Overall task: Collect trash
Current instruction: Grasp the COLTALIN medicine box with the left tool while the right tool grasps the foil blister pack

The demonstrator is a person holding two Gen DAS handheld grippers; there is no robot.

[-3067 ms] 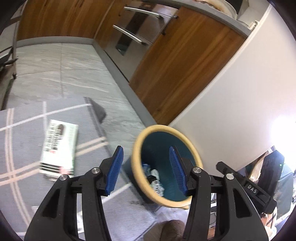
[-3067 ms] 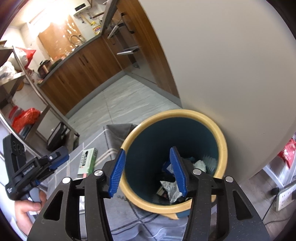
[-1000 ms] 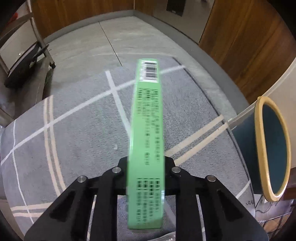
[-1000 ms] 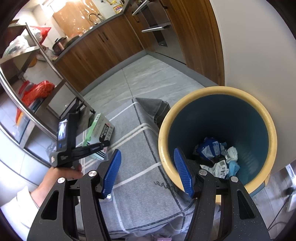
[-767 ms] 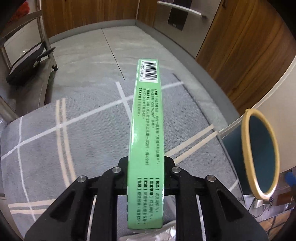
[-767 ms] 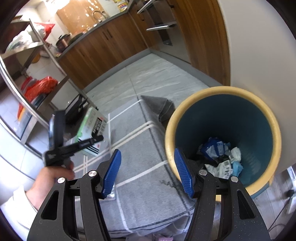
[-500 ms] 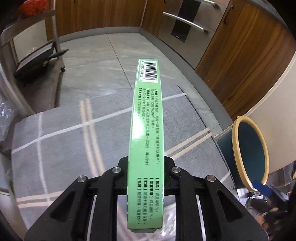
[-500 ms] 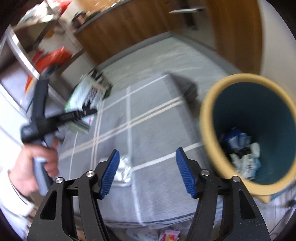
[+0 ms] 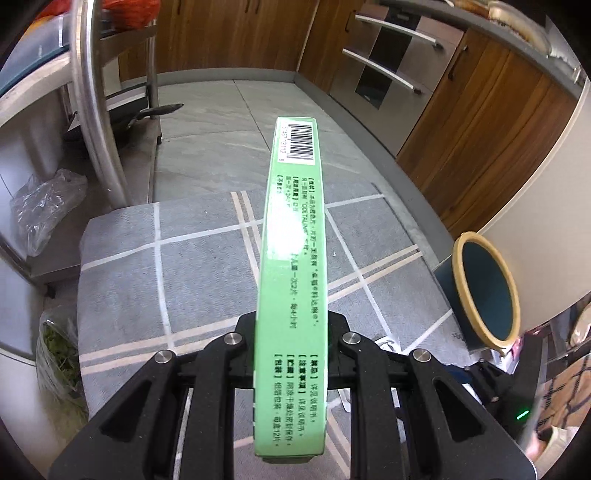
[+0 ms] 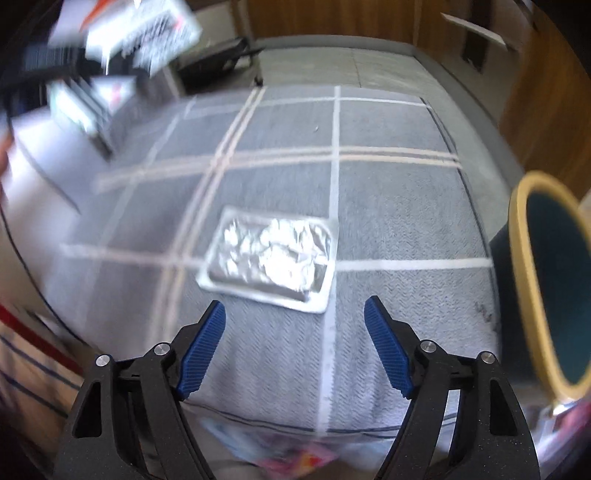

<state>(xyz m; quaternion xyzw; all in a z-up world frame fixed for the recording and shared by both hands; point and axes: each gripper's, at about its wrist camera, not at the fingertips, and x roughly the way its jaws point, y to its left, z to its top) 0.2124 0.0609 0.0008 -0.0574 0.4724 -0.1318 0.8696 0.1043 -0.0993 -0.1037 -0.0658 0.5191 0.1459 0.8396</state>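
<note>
My left gripper (image 9: 291, 343) is shut on a long green box (image 9: 293, 258) with a barcode, held edge-up well above the grey checked rug (image 9: 184, 266). The blue bin with a yellow rim (image 9: 487, 291) stands at the right edge of the rug. My right gripper (image 10: 295, 347) is open and empty, just above the rug, with a crumpled silver foil tray (image 10: 273, 258) lying right in front of its fingertips. The bin (image 10: 550, 291) is to its right. The green box shows blurred at the upper left of the right wrist view (image 10: 125, 26).
Wooden cabinets and an oven (image 9: 388, 66) line the far wall. A metal rack leg (image 9: 92, 99) and a clear plastic bag (image 9: 44, 206) stand left of the rug. A colourful wrapper (image 10: 291, 458) lies at the rug's near edge.
My left gripper has closed on the green box and lifted it high off the rug. My right gripper has swung left, away from the bin, down over the foil tray.
</note>
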